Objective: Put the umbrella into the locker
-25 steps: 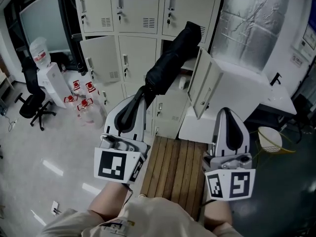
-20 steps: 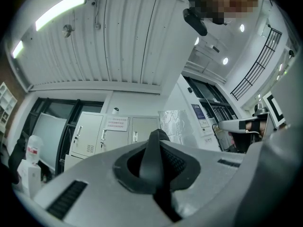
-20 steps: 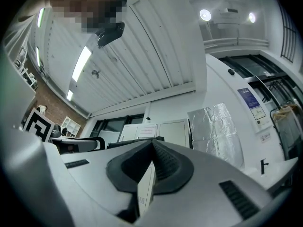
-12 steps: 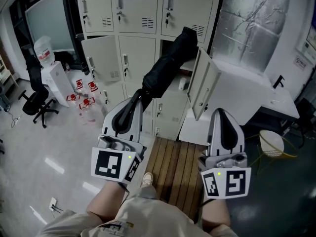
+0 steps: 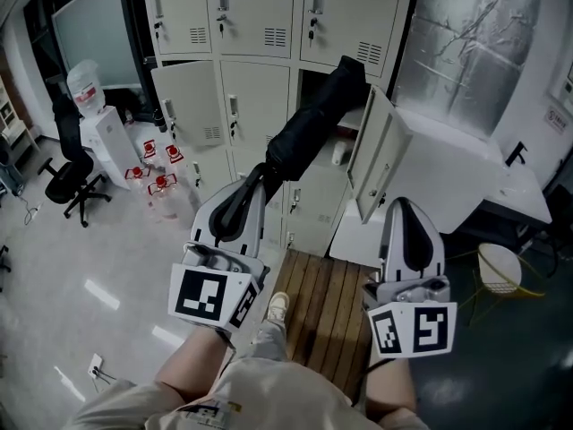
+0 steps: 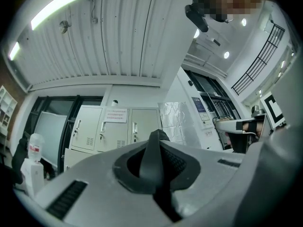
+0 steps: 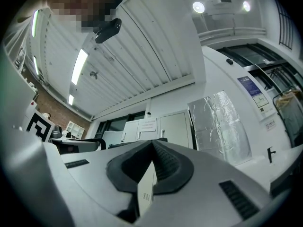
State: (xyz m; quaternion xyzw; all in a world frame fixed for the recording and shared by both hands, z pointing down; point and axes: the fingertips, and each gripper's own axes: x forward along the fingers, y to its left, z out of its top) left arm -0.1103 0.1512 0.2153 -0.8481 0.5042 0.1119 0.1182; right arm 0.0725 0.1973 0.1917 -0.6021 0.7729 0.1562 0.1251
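Insertion step: my left claw [image 5: 240, 206] clenched on handle end of umbrella [image 5: 309, 128], far end poking into open locker [image 5: 312, 81]. My right claw [image 5: 410, 218] closed, empty, just beside door [image 5: 374, 155]. Next, I judge: push umbrella deeper, clear of door, then let go

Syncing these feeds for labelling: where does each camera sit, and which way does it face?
Head view: on the head, steeply down onto left gripper, right gripper, forearms, lockers.
Left gripper view: on that gripper, along jaws shut on the umbrella, toward lockers and ceiling.
Right gripper view: on that gripper, along its jaws toward the open locker door.
Shared: all show the lockers.
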